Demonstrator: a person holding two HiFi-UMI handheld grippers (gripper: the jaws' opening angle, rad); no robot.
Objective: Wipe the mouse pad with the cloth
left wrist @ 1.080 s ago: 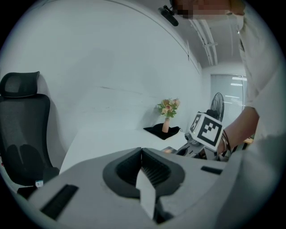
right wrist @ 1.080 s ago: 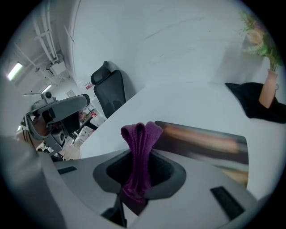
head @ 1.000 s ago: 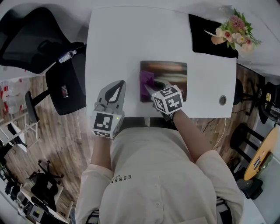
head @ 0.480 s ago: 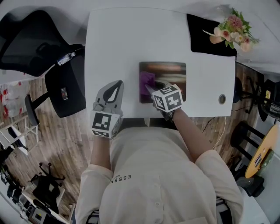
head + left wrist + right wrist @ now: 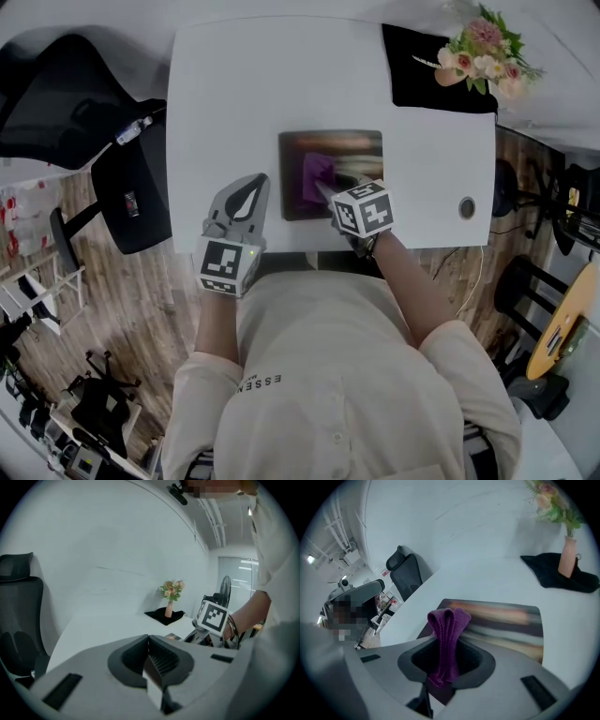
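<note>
A dark mouse pad [image 5: 349, 150] [image 5: 501, 618] with a blurred print lies in the middle of the white table [image 5: 244, 103]. My right gripper [image 5: 325, 191] [image 5: 446, 656] is over its near left part, shut on a folded purple cloth [image 5: 319, 173] [image 5: 447, 634] that sticks out ahead of the jaws onto the pad. My left gripper [image 5: 246, 195] [image 5: 150, 660] rests shut on the table left of the pad, holding nothing. The right gripper's marker cube [image 5: 212, 617] shows in the left gripper view.
A vase of flowers [image 5: 483, 52] [image 5: 567, 550] [image 5: 170, 597] stands on a black cloth [image 5: 427, 66] at the far right corner. A round grommet [image 5: 467, 207] sits near the right edge. A black office chair [image 5: 66, 89] [image 5: 405, 573] stands left of the table.
The right gripper and purple cloth have shifted slightly to the right across the pad. The head camera has also shifted, so the table sits further left in view. The left gripper stays put.
</note>
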